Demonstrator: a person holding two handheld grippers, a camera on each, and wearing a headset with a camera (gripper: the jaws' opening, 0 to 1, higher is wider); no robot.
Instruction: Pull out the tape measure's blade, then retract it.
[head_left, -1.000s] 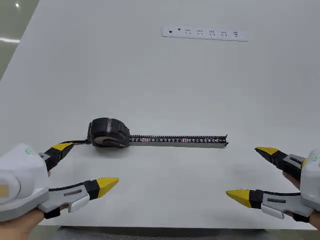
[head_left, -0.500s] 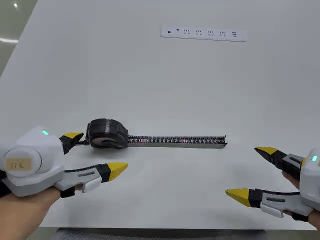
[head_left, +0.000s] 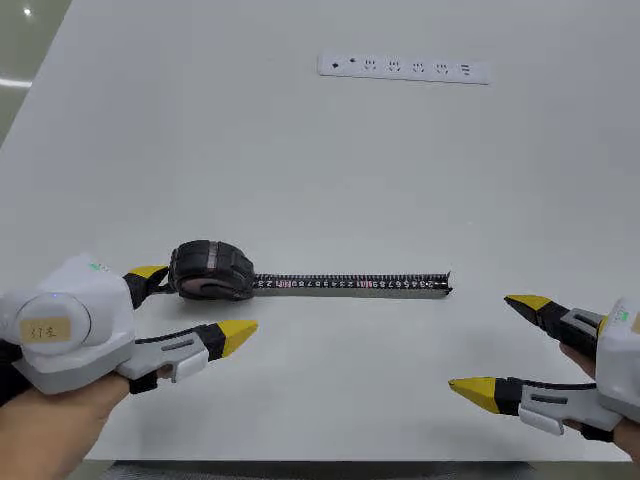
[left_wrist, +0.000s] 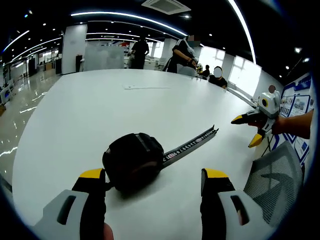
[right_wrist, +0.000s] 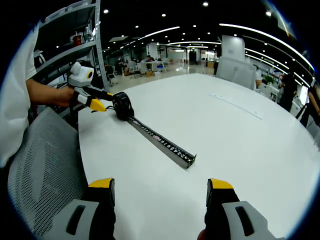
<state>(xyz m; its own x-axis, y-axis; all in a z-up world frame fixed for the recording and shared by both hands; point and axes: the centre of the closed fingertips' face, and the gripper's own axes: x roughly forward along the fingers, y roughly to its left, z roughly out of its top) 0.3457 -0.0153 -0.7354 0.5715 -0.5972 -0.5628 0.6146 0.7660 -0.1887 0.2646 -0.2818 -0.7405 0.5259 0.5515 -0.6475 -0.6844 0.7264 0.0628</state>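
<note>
The tape measure (head_left: 210, 270) lies on the white bench (head_left: 300, 180), its blade (head_left: 350, 284) drawn out. The left claw (head_left: 197, 300), jaws apart, is beside its case. The right claw (head_left: 487, 341), jaws apart, is near the blade's end. A power strip (head_left: 404, 68) lies far behind.

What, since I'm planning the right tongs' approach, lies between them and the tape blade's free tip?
Just bare white table lies between the right tongs and the blade tip, as the head view and right gripper view show.
</note>
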